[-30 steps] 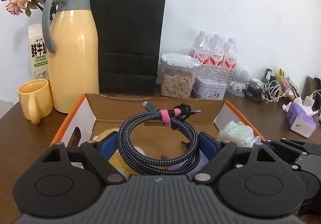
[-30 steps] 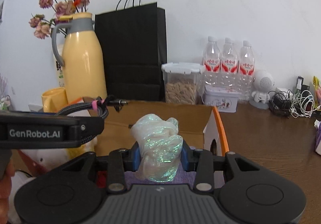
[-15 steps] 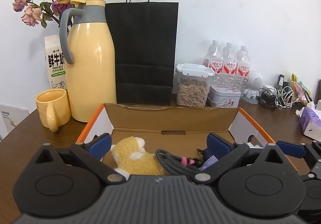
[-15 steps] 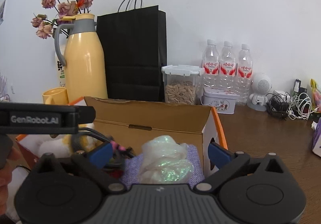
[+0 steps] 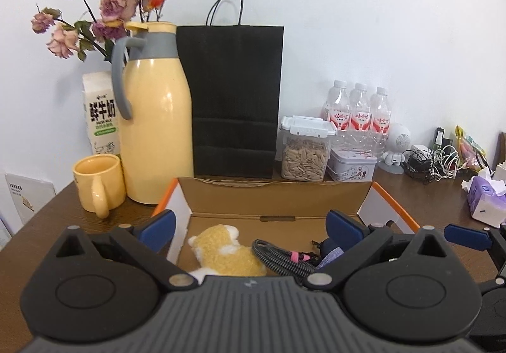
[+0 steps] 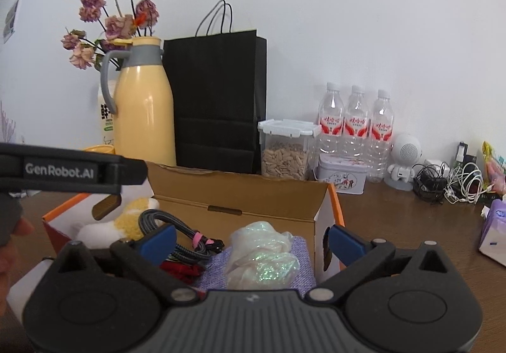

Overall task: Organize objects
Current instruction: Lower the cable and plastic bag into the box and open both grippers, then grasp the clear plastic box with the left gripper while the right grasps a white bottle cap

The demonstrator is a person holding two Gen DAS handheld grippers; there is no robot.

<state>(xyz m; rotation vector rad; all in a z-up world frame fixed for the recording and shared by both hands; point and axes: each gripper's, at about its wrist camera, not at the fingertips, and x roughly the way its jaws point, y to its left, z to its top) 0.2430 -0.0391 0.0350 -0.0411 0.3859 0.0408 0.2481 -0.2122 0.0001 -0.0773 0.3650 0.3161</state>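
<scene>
Left wrist view: the left gripper [image 5: 251, 228] stands wide open, nothing between its blue pads. Below it in the lower centre, the cardboard box [image 5: 278, 195] holds a plush toy [image 5: 224, 250] and a coiled braided cable [image 5: 278, 256]. A yellow jug [image 5: 156, 119], mug [image 5: 98, 183] and black paper bag [image 5: 234, 100] crowd the box's far edge.

Right wrist view: the right gripper [image 6: 251, 240] is spread open too, empty, above an iridescent bag [image 6: 262, 258] lying on purple cloth [image 6: 303, 253] at the box's right end. Bare table [image 6: 395, 213] lies to the right.
</scene>
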